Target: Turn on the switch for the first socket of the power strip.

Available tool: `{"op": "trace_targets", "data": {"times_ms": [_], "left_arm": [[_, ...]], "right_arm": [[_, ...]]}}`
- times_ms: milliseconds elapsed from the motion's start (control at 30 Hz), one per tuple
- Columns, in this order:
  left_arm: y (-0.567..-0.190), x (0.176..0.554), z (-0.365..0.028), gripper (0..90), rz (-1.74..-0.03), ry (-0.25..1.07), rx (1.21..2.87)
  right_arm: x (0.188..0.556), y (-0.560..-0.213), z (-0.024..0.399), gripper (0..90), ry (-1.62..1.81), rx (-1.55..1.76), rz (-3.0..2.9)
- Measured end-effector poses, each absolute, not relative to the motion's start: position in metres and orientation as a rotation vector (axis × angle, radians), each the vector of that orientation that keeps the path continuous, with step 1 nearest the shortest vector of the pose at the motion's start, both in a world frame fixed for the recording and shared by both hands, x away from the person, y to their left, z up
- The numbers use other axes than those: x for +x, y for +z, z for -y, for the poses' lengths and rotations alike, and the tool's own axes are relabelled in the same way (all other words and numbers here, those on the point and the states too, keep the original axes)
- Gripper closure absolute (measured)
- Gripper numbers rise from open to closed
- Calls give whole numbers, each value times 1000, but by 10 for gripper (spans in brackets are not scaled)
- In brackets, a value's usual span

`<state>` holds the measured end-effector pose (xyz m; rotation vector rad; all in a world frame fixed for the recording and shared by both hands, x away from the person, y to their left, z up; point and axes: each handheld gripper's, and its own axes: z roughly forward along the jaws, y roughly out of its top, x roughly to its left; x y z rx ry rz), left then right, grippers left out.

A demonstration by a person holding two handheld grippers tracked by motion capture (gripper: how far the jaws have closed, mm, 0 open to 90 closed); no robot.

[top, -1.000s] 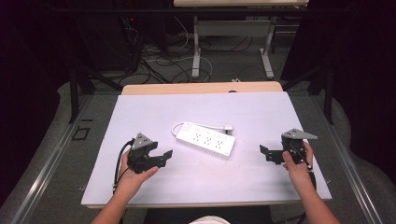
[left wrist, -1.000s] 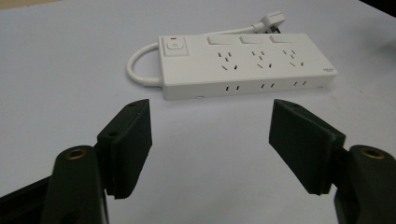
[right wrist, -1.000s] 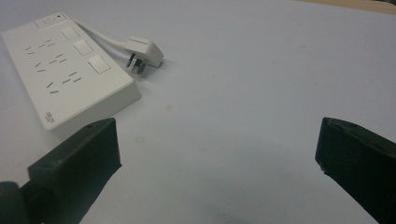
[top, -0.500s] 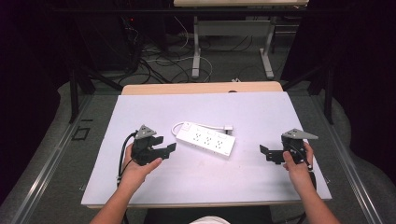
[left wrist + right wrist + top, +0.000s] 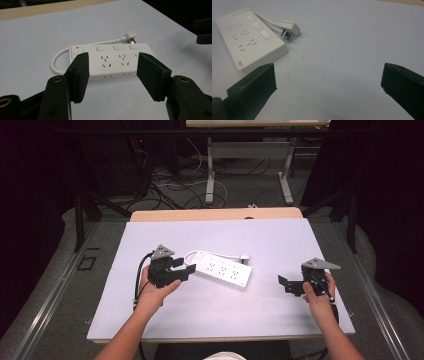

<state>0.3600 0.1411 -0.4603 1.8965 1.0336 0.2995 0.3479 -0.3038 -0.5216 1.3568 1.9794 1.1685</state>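
A white power strip lies flat on the table, its short cord looped round to a white plug behind it. My left gripper is at the strip's left end, jaws open and pointing at it. In the left gripper view the strip sits just beyond and between the open jaws of that gripper, with nothing held, and the plug rests behind it. My right gripper hovers apart, to the right of the strip, jaws wide open and empty. The right gripper view shows the strip and plug at upper left, beyond the gripper.
The white table top has bare room around the strip and a wooden strip along its far edge. Beyond it stand another table's legs and floor cables. The right gripper's jaws appear at the edge of the left gripper view.
My left gripper has moved forward and right, up to the strip's left end. The right gripper has stayed about where it was.
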Motion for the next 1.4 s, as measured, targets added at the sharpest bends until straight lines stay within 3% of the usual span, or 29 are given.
{"op": "trace_targets", "data": {"times_ms": [467, 1400], "left_arm": [[-454, 376, -129, 452, -1039, 295, 1874], [-450, 412, -103, 467, -1157, 166, 1864]], "right_arm": [[349, -523, 304, 0, 1167, 1353, -1988], [349, -525, 305, 0, 1162, 1364, -1982]]}}
